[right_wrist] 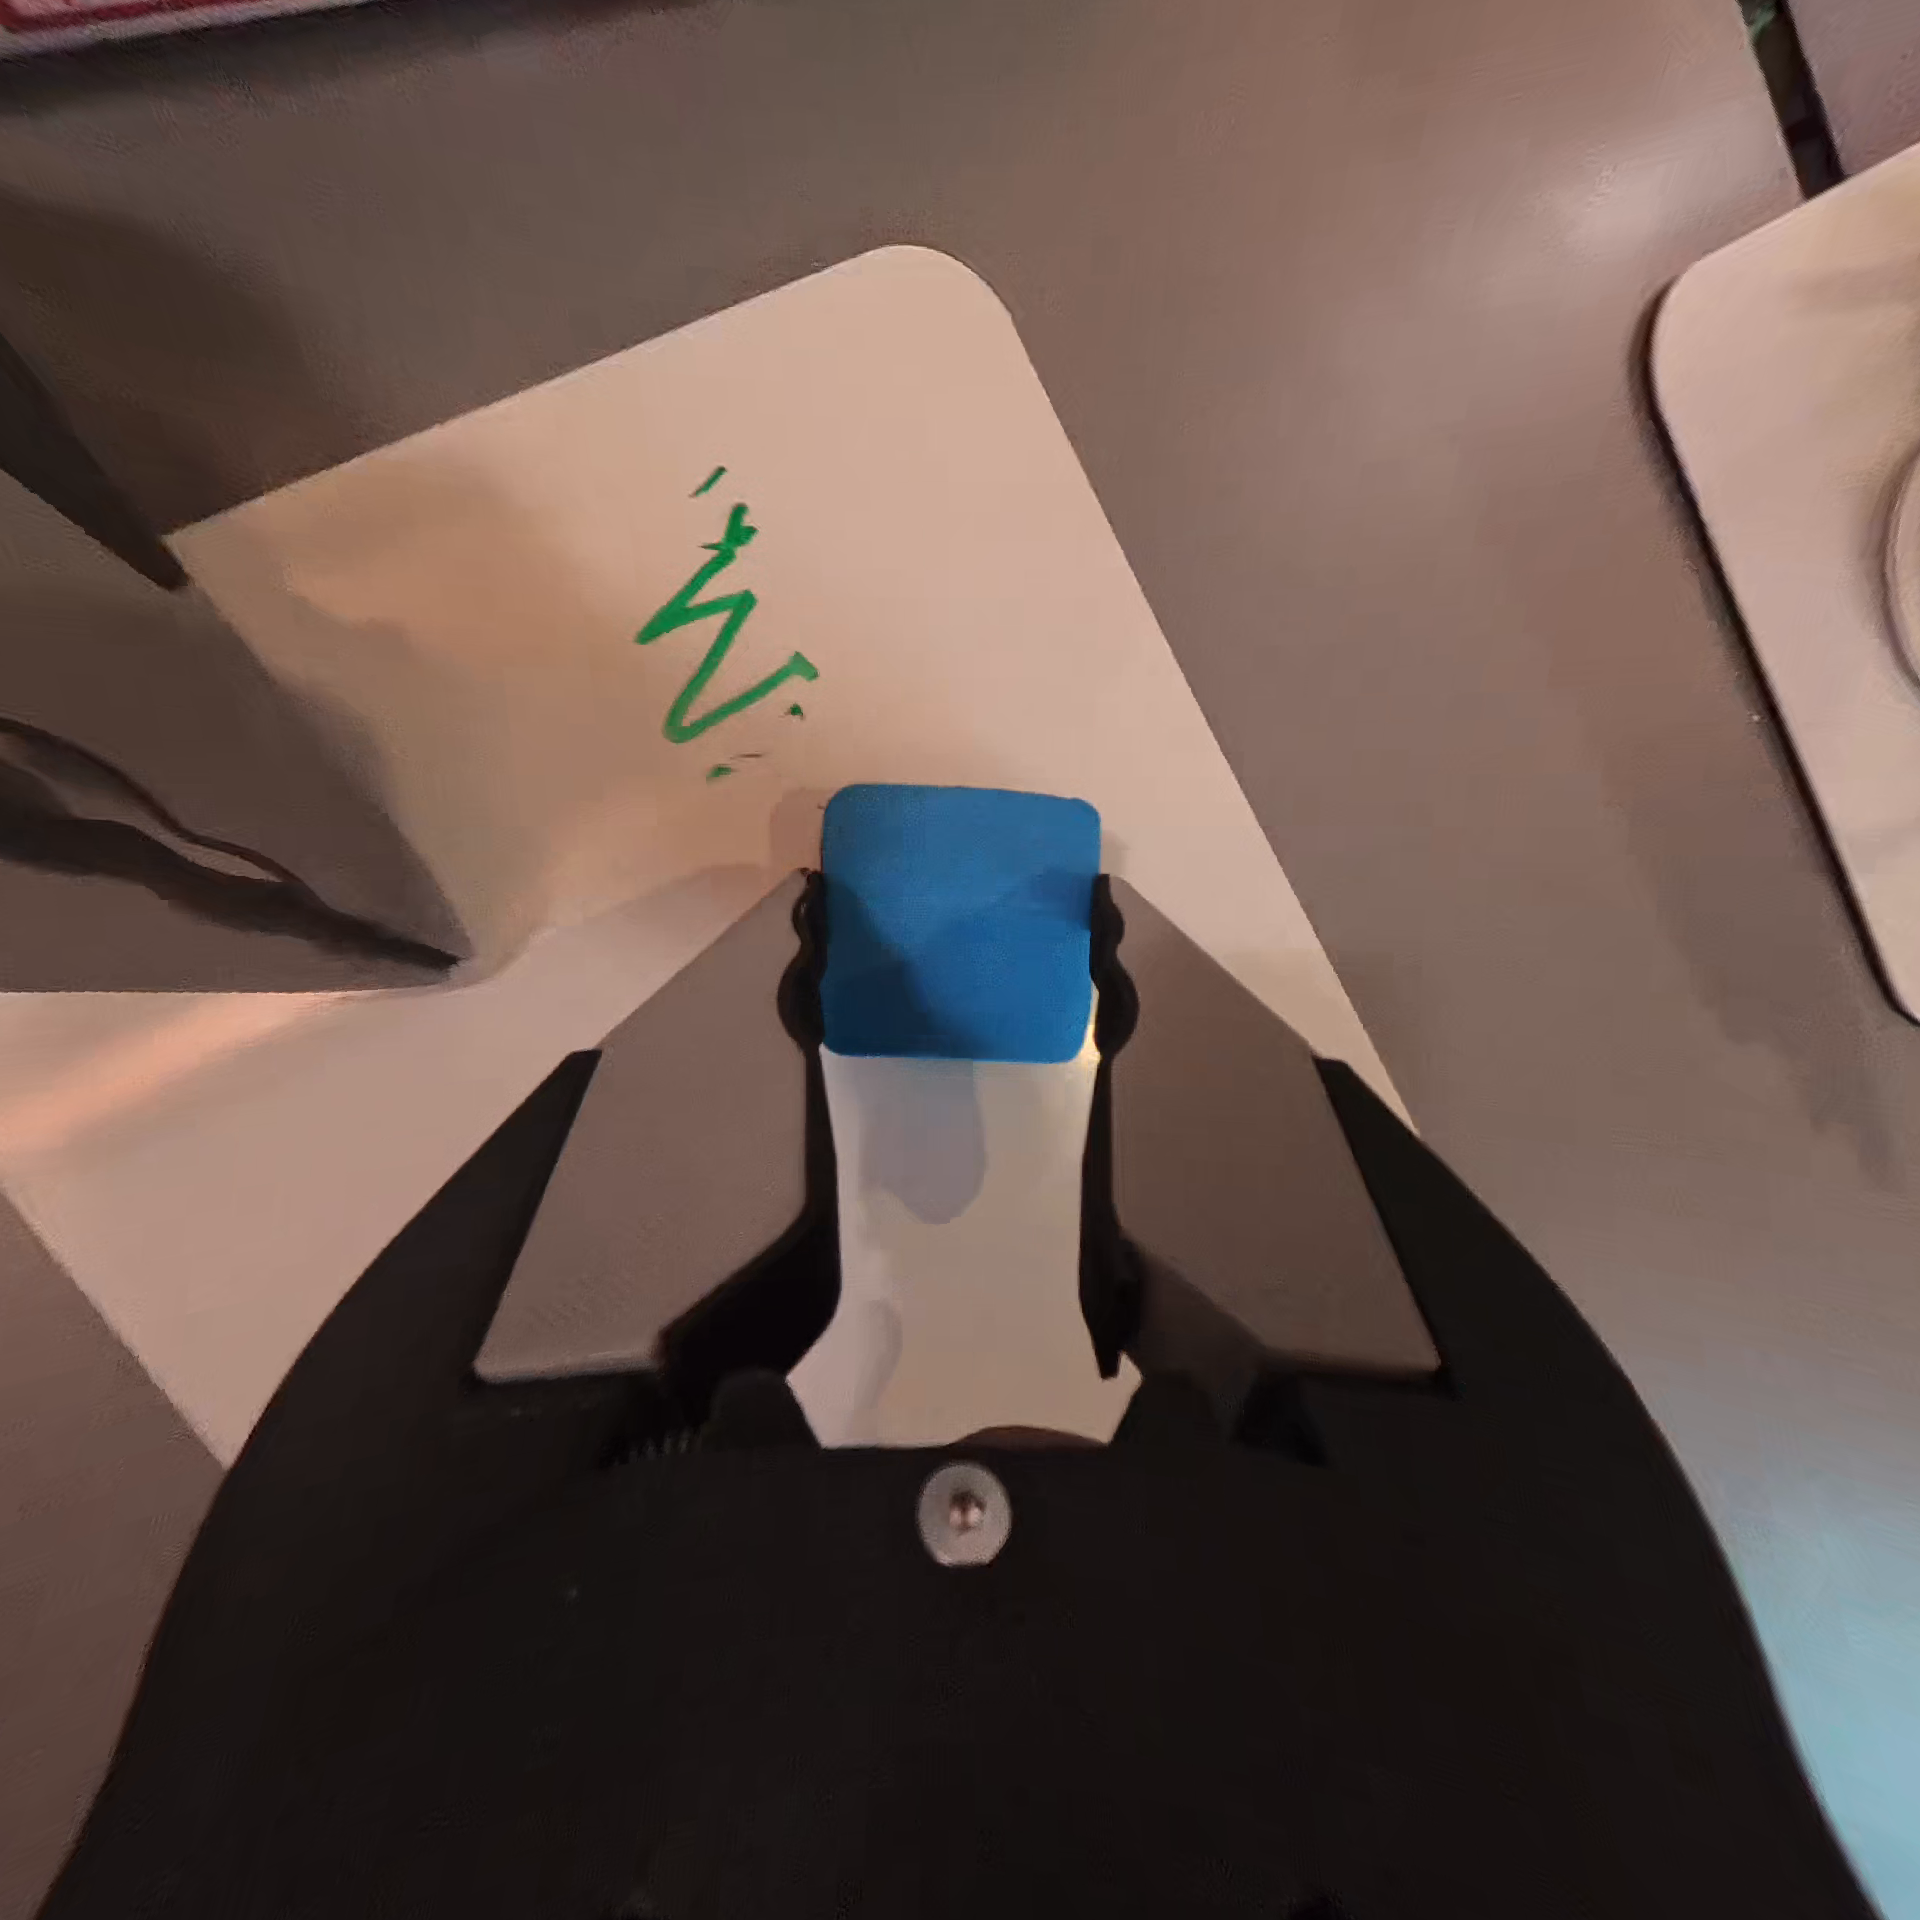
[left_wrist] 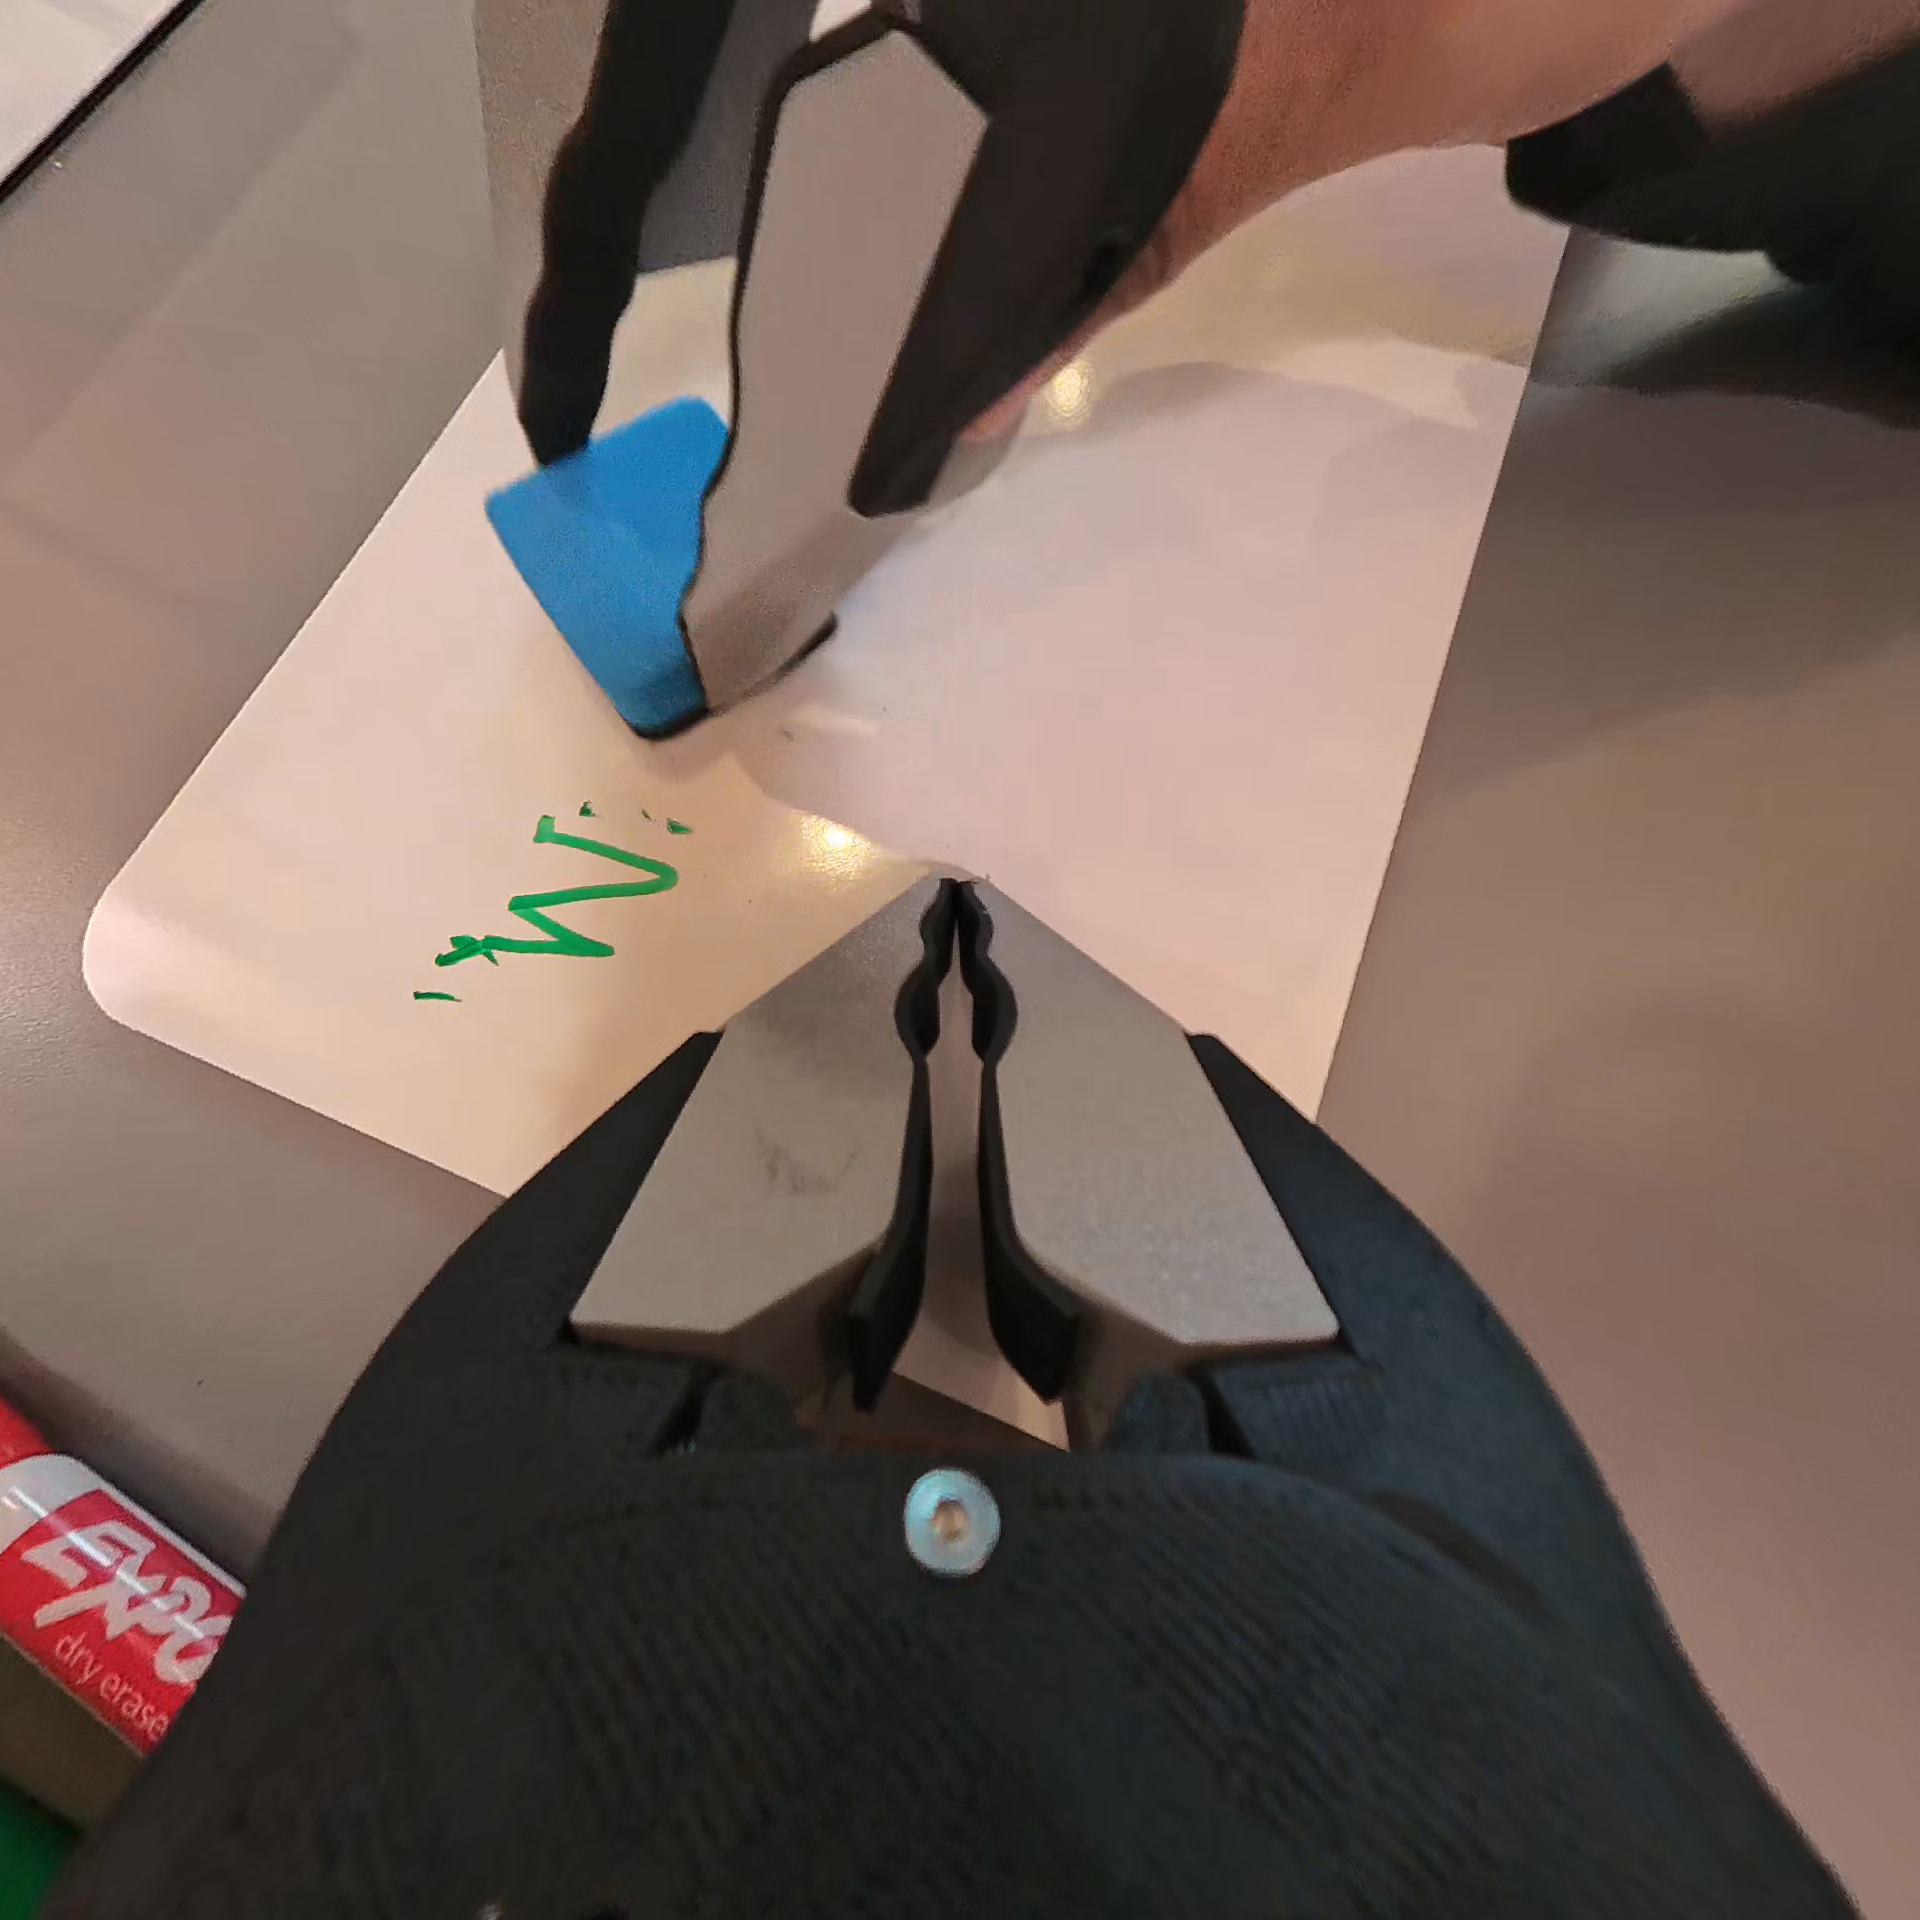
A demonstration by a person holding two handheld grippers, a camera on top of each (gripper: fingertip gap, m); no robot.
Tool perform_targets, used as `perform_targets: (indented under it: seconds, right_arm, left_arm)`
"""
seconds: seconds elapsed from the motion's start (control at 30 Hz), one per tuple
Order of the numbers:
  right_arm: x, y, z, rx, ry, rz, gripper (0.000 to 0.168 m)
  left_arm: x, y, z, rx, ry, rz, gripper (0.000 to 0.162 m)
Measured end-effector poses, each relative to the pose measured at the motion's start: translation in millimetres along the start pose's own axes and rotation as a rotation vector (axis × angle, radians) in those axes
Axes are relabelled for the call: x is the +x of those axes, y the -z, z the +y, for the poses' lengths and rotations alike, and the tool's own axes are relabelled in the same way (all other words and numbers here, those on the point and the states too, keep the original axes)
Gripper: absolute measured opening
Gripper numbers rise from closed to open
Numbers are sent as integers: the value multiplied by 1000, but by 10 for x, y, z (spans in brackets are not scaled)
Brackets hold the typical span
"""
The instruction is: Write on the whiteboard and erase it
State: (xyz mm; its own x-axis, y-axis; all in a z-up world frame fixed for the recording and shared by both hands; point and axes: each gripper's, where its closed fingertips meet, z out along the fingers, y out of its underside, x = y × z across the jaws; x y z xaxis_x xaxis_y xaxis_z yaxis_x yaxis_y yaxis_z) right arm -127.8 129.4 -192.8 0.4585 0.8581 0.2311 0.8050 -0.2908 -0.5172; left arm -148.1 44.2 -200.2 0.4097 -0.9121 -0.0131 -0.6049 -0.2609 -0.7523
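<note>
Right gripper (right_wrist: 956,935) clamps blue eraser (right_wrist: 956,914) flat on whiteboard (right_wrist: 935,416), centre frame, just below green scribble (right_wrist: 717,634). Left gripper (left_wrist: 958,904) clenched, empty, tips over board.

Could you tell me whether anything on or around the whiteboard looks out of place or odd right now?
Nothing looks damaged or spilled. The green scribble on the whiteboard is only partly wiped, with broken flecks beside the blue eraser that the right gripper holds.
</note>
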Motion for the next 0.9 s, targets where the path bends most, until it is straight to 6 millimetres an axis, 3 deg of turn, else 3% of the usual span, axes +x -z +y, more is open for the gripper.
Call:
perform_targets:
  seconds: [0.1,0.17,0.2,0.3,0.37,0.4,0.43,0.5,0.53,0.6,0.63,0.7,0.8,0.83,0.9]
  right_arm:
    - [-452,64,-95,73,13,-258,49]
    - [-51,2,0,13,-27,-33,48]
    - [25,1,23,1,-32,1,49]
    - [-435,64,-99,86,-22,-273,49]
    - [-29,-4,-11,15,-19,-15,48]
    - [65,-6,8,-6,-4,45,49]
    - [-40,-8,-30,9,17,-11,49]
    - [-534,49,-169,106,35,-287,48]
    - [-451,22,-168,93,-2,-236,48]
    - [24,-39,-95,33,14,53,49]
    - [-5,-52,-125,50,36,32,49]
    - [-446,-35,-269,149,10,-256,48]
    - [137,-96,-156,30,51,113,49]
    - [86,-105,-196,42,75,93,49]
    - [-380,-110,-331,124,14,-200,48]
  left_arm:
    - [3,1,1,0,0,0,0]
    - [0,1,1,0,5,2,0]
    - [0,1,1,0,2,0,0]
    - [2,2,2,0,1,0,0]
    - [1,2,1,0,8,4,0]
    - [1,2,2,0,6,3,0]
    - [1,2,2,0,2,0,0]
    - [3,2,3,0,1,1,0]
    - [3,2,3,0,6,5,0]
    - [2,2,3,1,8,6,0]
    - [3,2,3,0,4,2,0]
    - [6,2,2,0,0,1,0]
    - [4,1,2,0,6,5,0]
    - [4,2,2,0,3,3,0]
    - [7,2,3,0,3,4,0]
